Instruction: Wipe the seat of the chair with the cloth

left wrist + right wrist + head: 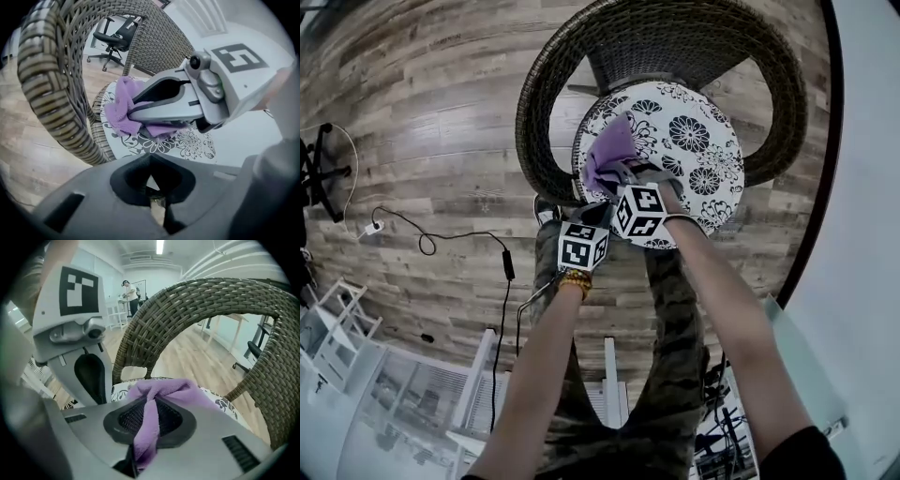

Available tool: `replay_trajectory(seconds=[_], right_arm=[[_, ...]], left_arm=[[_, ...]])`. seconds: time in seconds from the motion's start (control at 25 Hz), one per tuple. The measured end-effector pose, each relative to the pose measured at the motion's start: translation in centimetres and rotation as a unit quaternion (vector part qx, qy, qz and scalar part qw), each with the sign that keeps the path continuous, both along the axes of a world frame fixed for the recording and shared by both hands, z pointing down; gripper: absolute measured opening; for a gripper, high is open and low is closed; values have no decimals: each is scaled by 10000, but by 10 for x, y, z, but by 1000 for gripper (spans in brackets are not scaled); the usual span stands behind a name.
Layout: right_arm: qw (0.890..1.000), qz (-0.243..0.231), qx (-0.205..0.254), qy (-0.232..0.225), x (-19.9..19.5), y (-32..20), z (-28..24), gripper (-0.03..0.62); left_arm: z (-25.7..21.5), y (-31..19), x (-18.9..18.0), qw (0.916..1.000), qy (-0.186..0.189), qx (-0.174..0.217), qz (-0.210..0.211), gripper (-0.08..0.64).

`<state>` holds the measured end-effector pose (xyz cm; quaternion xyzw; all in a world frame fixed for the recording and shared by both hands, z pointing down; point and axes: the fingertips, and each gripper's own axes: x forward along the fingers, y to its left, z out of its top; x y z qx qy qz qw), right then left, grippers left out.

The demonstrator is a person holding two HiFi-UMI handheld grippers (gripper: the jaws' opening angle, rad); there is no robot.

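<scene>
Cloth [164, 387]: soft, light, floppy; best held by a bunched fold, as the right gripper [140, 448] clamps it now. Left gripper [153, 199] closed, empty.

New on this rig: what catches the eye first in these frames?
The purple cloth, pinched in the shut right hand-held gripper, lies bunched on the left side of the black-and-white floral seat in the head view. The brown wicker chair curves round it, and the left hand-held gripper sits shut and empty just beside the right one.
</scene>
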<state>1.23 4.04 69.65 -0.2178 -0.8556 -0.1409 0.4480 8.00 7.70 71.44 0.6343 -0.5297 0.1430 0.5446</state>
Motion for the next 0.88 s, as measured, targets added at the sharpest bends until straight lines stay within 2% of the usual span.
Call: replay_trajectory(seconds=[0.16,0.28,0.52,0.88], right_arm=[[9982,-467,332,153,-1,-4,10,49],[9968,-491,610,174,-1,-10,12,49],[9954,-52,944,162,-4,-44,16,49],[9878,592,1381,400,8,-121,20,49]], left_arm=[[1,0,0,10000,23,3,-4,15],[0,0,0,10000,38,-14,-18,15],[-1,0,-1,10000,42,16,-16,15],[0,1,0,10000,31,23,-30,15]])
